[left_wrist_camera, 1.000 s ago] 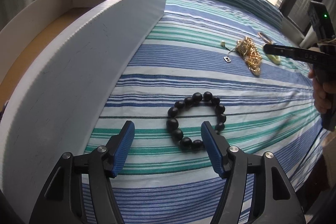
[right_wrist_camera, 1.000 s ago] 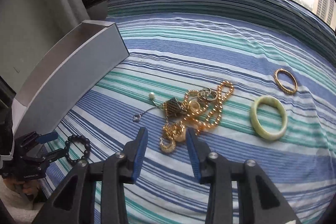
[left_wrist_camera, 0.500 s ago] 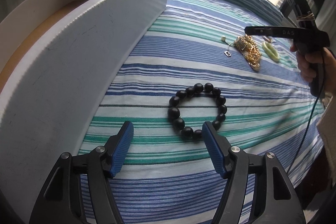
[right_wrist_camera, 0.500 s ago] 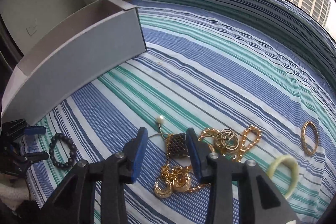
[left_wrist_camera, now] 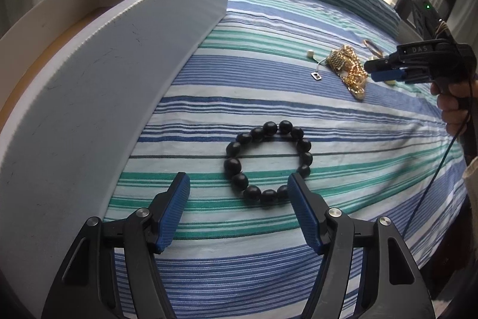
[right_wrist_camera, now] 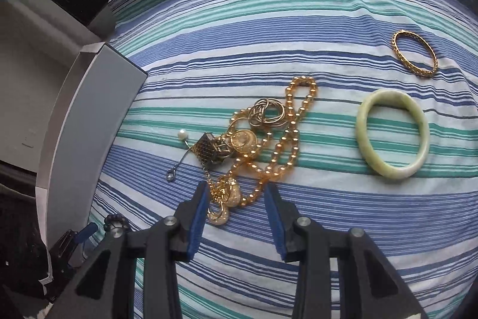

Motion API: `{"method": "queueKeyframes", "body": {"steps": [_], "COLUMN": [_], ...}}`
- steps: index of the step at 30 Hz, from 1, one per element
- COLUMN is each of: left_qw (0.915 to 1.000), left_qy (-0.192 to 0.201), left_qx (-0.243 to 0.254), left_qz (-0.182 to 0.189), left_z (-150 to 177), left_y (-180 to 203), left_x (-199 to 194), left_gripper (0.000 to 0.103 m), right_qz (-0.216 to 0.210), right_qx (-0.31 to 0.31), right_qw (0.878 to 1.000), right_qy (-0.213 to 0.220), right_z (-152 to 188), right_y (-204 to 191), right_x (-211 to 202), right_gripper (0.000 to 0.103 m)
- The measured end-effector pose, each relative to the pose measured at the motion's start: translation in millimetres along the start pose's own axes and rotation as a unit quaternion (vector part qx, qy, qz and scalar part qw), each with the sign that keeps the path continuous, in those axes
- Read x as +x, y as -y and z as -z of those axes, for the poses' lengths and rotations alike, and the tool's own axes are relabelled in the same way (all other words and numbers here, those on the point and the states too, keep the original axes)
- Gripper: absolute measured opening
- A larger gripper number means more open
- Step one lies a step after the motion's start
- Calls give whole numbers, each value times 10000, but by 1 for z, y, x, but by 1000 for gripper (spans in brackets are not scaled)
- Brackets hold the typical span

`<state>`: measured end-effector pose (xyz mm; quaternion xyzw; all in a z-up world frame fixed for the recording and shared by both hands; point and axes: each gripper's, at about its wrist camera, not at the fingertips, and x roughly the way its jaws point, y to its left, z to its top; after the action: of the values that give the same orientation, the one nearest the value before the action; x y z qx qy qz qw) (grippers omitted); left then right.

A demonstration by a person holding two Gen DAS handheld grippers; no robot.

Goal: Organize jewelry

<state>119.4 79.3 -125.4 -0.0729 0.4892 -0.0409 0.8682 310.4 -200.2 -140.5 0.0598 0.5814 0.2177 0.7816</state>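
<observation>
A black bead bracelet [left_wrist_camera: 269, 162] lies on the striped cloth just ahead of my open, empty left gripper [left_wrist_camera: 239, 184]. A tangled heap of gold jewelry [right_wrist_camera: 257, 145] lies in front of my open, empty right gripper [right_wrist_camera: 236, 196], whose blue pads flank the heap's near end without closing on it. A pearl pin [right_wrist_camera: 180, 150] lies at the heap's left. A pale green bangle [right_wrist_camera: 391, 133] and a gold bangle [right_wrist_camera: 413, 53] lie to the right. In the left wrist view the right gripper [left_wrist_camera: 379, 71] hovers over the gold heap [left_wrist_camera: 348, 68].
A white open box [left_wrist_camera: 119, 73] with a tan floor stands along the left of the cloth; it also shows in the right wrist view [right_wrist_camera: 86, 121]. A cable [left_wrist_camera: 433, 181] hangs from the right gripper. The bed's edge falls away at the right.
The right gripper has swung and dropped closer over the gold heap, its pads now beside the heap's near end. The left gripper stays nearly still near the black bracelet.
</observation>
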Motion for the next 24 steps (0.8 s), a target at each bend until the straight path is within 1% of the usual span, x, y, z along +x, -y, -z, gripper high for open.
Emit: {"method": "queueKeyframes", "body": {"steps": [3,4,5,6,7,9,13,19,20,21,24], "left_qw": [10000,10000,10000,10000,10000,10000,9999,9999,9999,9999,10000], "left_qy": [3,0,1,-4,-3,41,82,86,85,85,79], "left_qx": [11,27,36,27,3,-68,-137,-82,-70,-64,-53], "left_qz": [5,-7,-34,-64,-78,-61,-38,5,-3,-13,-15], "left_z": [1,2,3,3,3,3,4,10,11,12,14], "left_y": [1,0,0,-1,-3,-7,-10,-8,-8,-8,-9], "left_x": [-1,-2,-2,-3,-3,-7,-8,-12,-13,-15,-18], "left_gripper": [70,70,70,70,70,70,70,70,70,70,70], "right_qz": [89,145,231,285,367,453,255,24,-18,-70,-156], "right_qx": [148,72,-83,-232,-300,-501,-714,-781,-796,-810,-883], "right_qw": [9998,9998,9996,9992,9988,9977,9966,9934,9925,9917,9893], "right_qy": [-99,-104,-114,-156,-135,-12,332,843,926,998,1154], "right_z": [-1,-1,-2,-1,0,4,15,32,36,40,51], "right_y": [-4,-8,-13,-18,-21,-27,-39,-48,-50,-50,-55], "right_x": [15,18,21,24,22,11,-30,-95,-105,-117,-143], "right_gripper": [38,36,31,17,10,10,10,10,9,1,1]}}
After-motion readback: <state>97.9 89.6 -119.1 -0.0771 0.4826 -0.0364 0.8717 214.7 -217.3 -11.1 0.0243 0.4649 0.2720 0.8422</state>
